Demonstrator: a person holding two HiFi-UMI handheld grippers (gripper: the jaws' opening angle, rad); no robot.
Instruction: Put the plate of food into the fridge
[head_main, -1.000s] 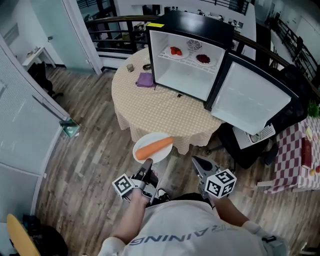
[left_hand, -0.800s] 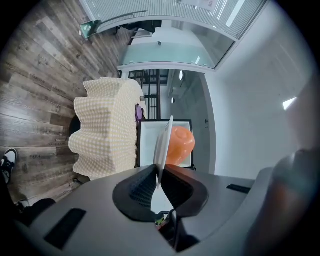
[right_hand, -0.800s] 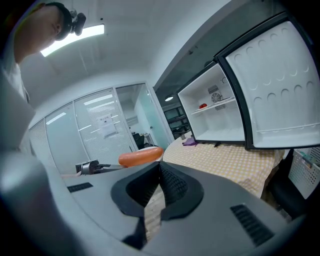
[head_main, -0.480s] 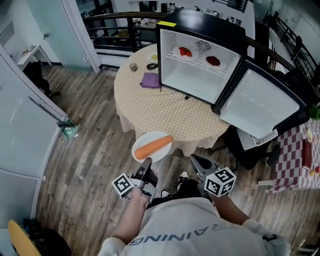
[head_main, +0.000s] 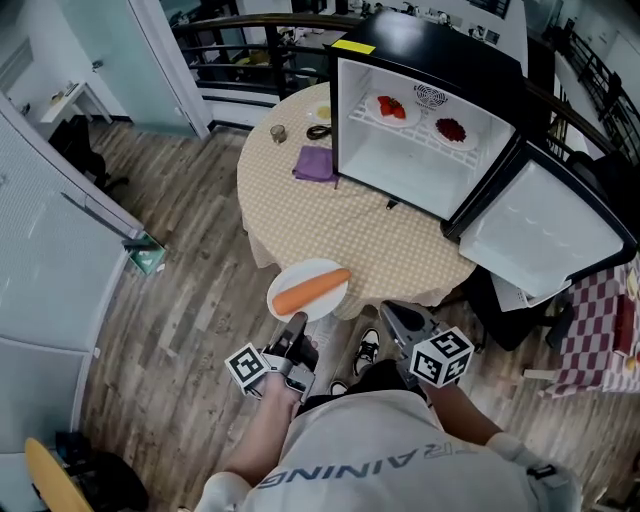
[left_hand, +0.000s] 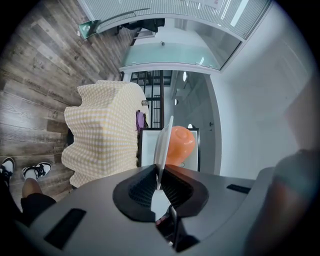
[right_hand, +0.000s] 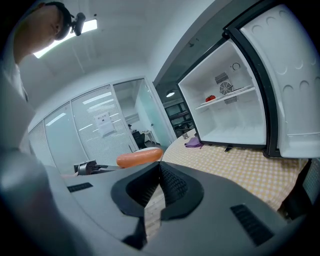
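Left gripper (left_hand: 158, 171) jaws tight on plate (left_hand: 164, 136)

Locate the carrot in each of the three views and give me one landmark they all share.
Head view: the carrot lies on the white plate at lower centre, held by the left gripper.
Left gripper view: centre, just right of the edge-on plate.
Right gripper view: left of centre, above the jaws.
Shared landmark: the checked-cloth table.
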